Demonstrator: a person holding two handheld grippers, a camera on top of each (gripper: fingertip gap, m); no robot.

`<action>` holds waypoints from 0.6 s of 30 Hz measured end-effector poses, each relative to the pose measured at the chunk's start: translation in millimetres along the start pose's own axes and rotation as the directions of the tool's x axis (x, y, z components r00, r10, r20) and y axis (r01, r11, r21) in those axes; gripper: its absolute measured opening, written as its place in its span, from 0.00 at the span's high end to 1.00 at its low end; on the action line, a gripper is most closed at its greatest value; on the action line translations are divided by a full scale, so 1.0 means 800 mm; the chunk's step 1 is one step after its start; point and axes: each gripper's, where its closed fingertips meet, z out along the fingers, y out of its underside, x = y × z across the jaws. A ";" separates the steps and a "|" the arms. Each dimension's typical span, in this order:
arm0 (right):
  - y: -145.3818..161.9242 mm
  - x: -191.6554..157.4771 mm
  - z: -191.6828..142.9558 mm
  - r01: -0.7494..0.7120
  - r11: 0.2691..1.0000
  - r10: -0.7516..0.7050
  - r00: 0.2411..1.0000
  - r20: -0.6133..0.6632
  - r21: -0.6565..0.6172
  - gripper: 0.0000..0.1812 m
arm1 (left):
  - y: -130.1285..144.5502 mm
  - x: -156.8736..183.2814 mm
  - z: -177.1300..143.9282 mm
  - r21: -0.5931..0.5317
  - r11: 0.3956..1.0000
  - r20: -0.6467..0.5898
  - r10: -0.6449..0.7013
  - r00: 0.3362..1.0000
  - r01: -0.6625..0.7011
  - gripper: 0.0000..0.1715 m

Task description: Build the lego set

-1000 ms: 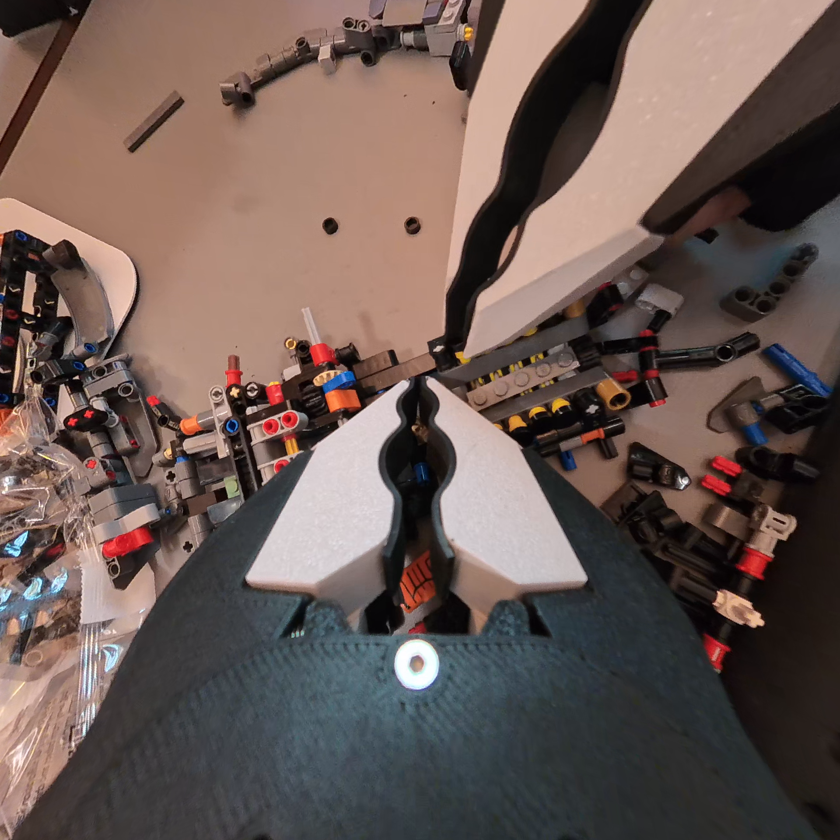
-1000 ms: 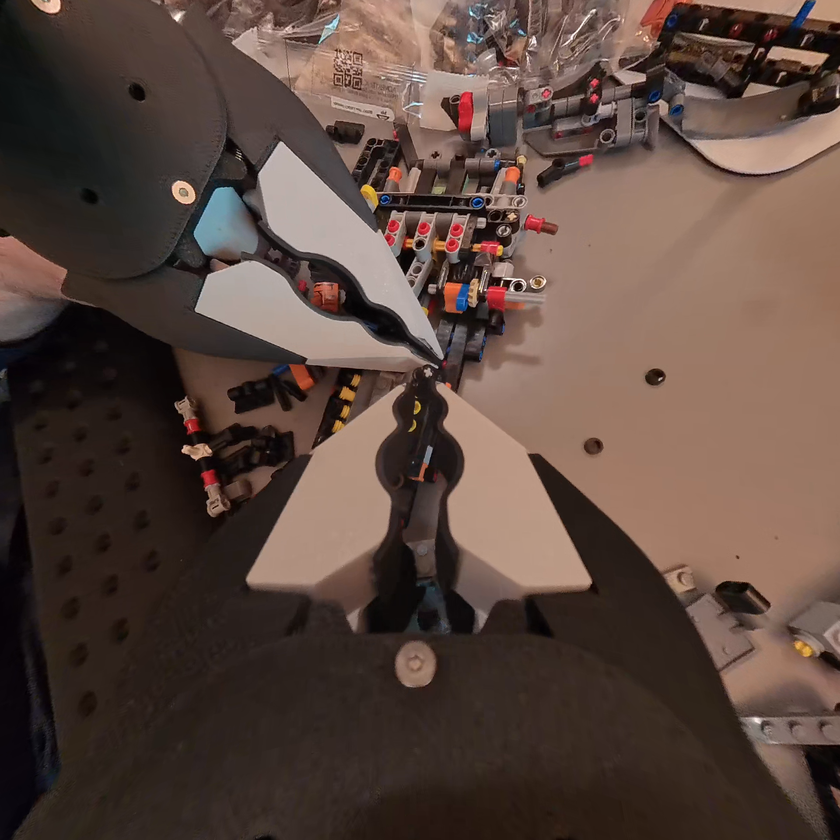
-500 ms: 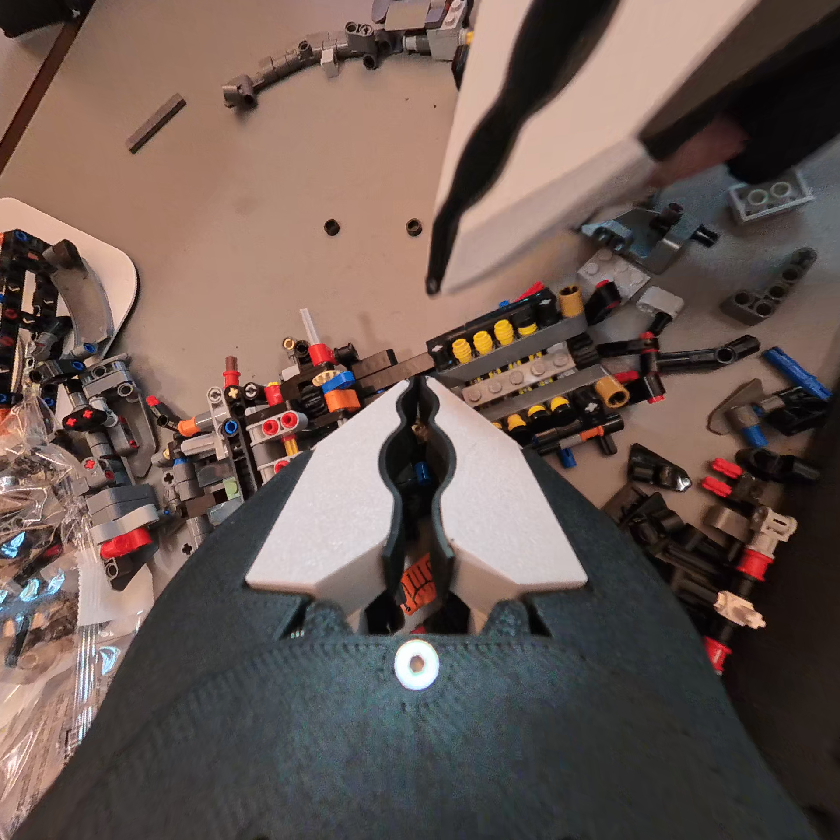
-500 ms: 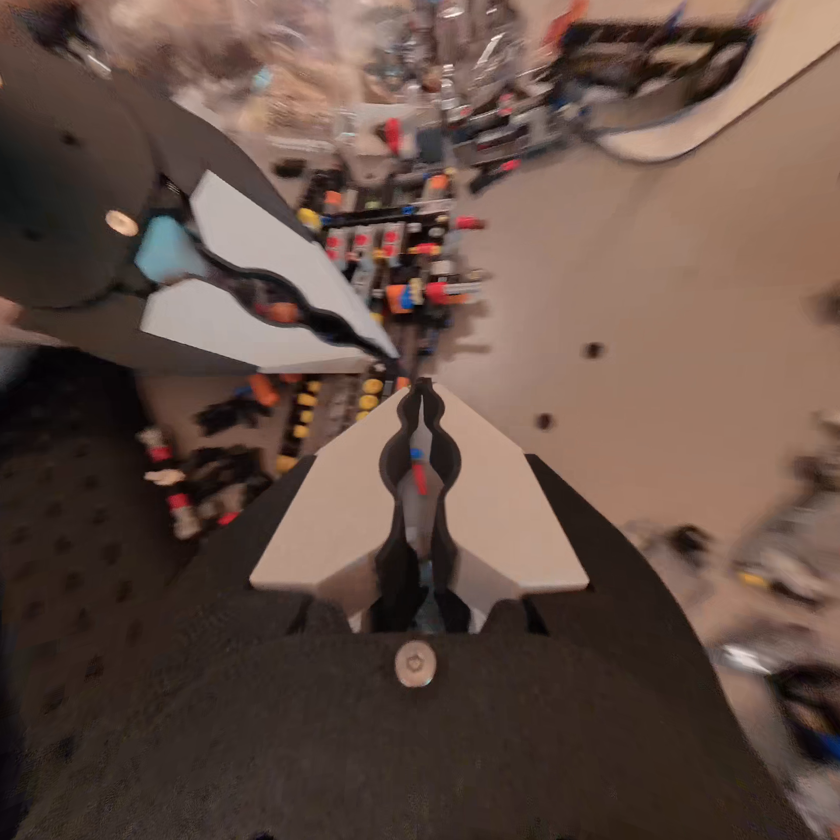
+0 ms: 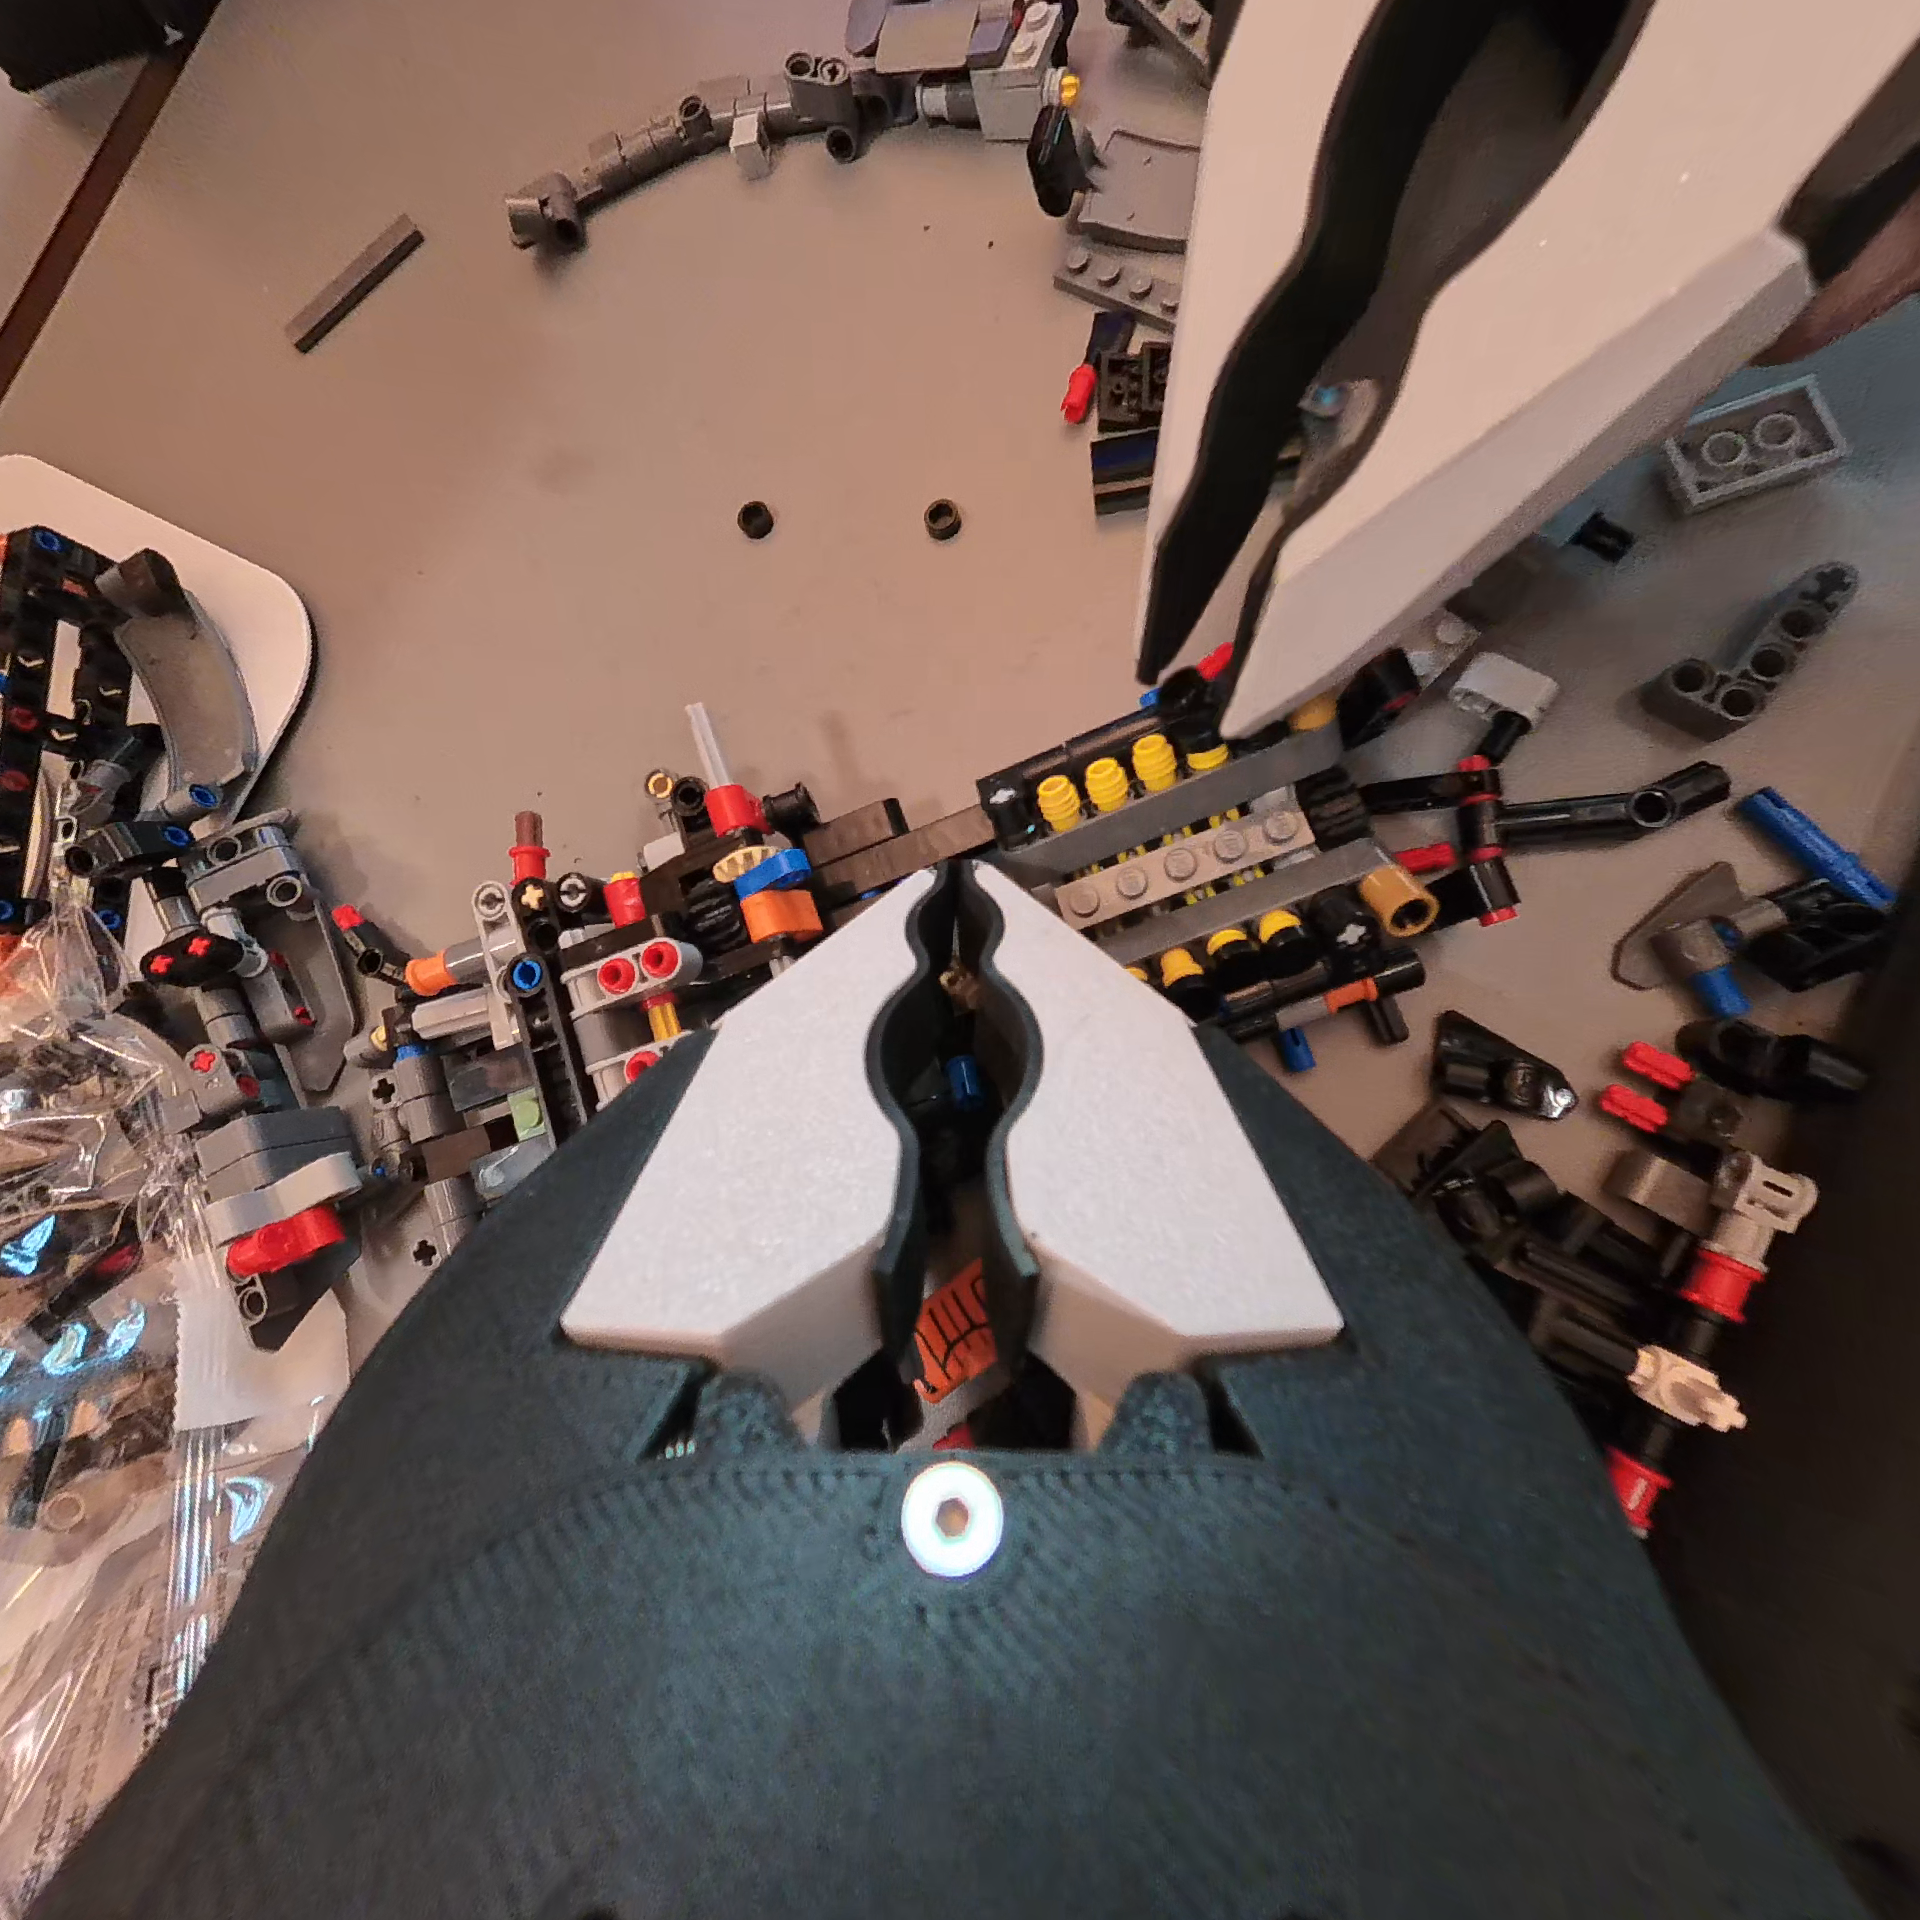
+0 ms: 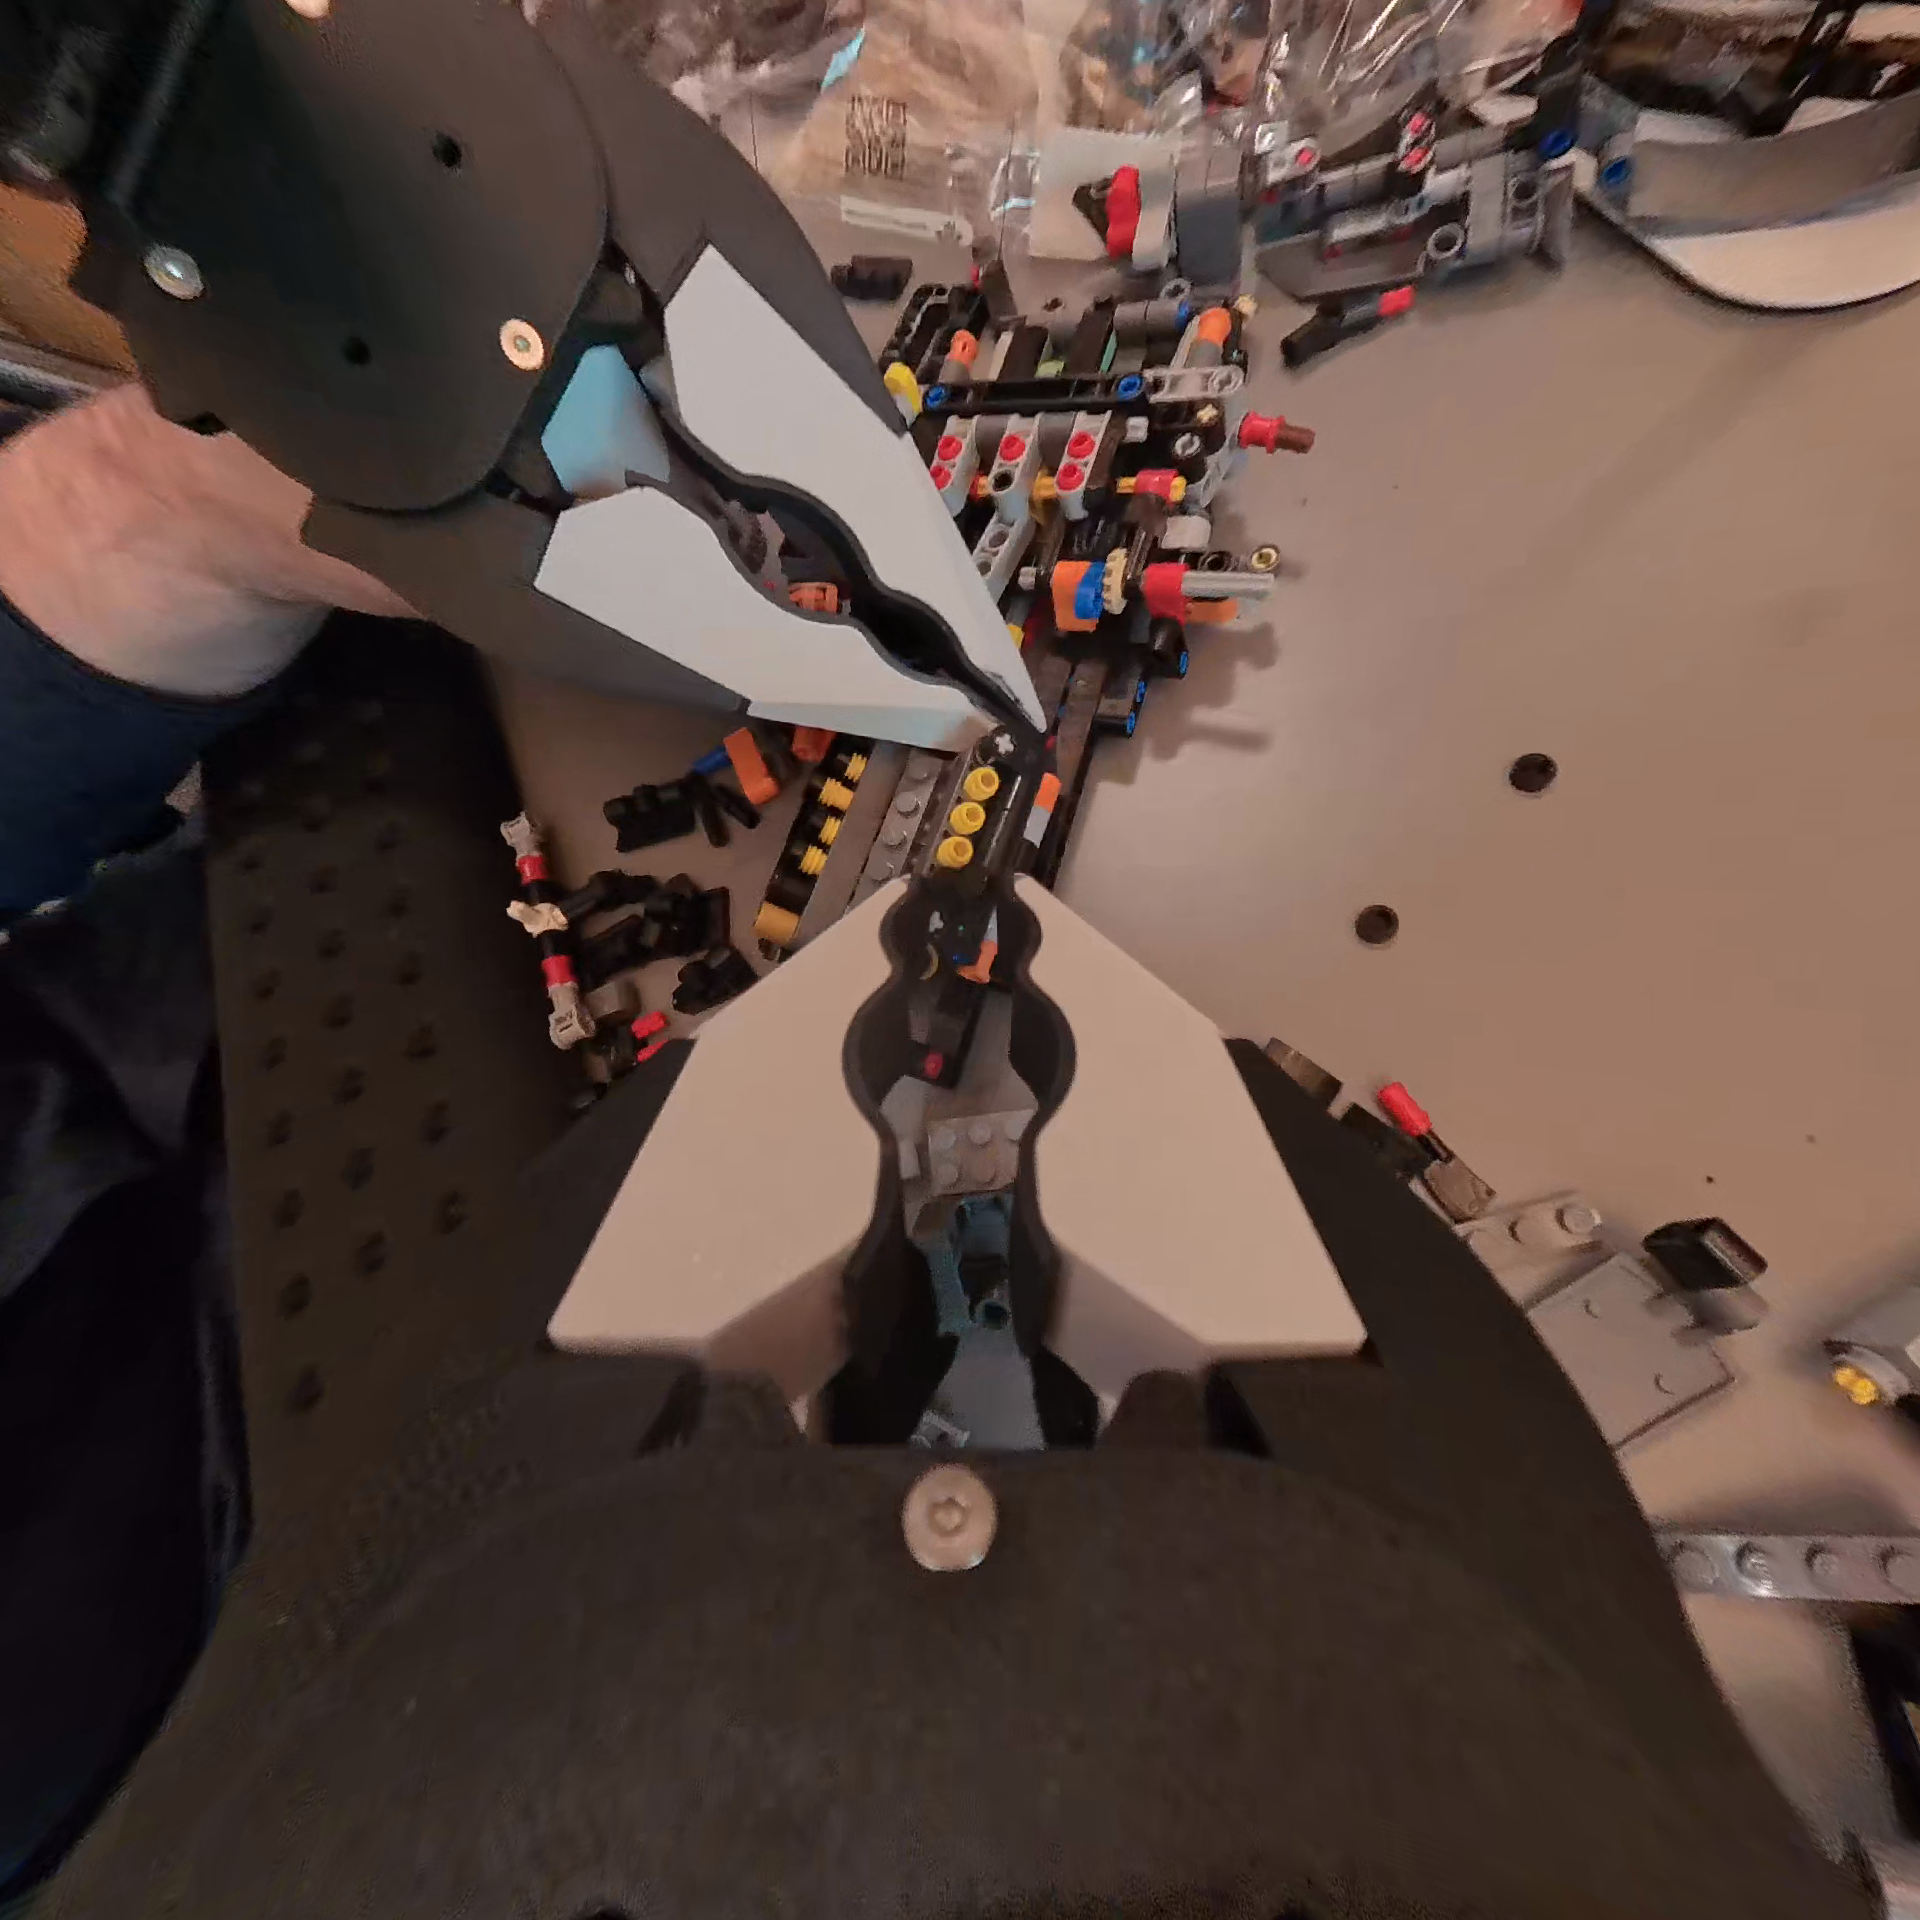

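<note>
A long lego assembly of black and grey beams with yellow, red and orange pins lies across the grey table; it also shows in the right wrist view. My left gripper is shut, its tips pinched on the assembly's black middle beam. My right gripper comes in from the upper right of the left wrist view. Its jaws stand slightly apart, closed around the end of the black beam with yellow pins. The left gripper shows at upper left there.
Loose black, red and grey parts lie at the right. Clear plastic bags of parts and a white tray with a black frame are at the left. A grey curved chain lies at the far side. A person's hand holds the left gripper. Across from one pair of fingers to the other is roughly 5 cm.
The right gripper lifted off the assembly half a second ago, then came back down onto the end of the yellow-pin beam with its jaws a little wider. The left gripper has not moved.
</note>
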 end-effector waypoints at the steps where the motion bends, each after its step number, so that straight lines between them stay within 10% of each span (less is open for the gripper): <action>1: 0.000 0.000 0.001 0.007 1.000 -0.007 1.000 -0.004 -0.005 0.94 | 0.000 0.000 0.000 0.000 1.000 -0.001 -0.001 1.000 0.001 1.00; 18: 0.000 -0.005 0.010 -0.043 0.999 0.043 0.999 0.005 -0.011 1.00 | -0.001 0.000 0.001 -0.003 1.000 0.002 -0.011 1.000 0.011 1.00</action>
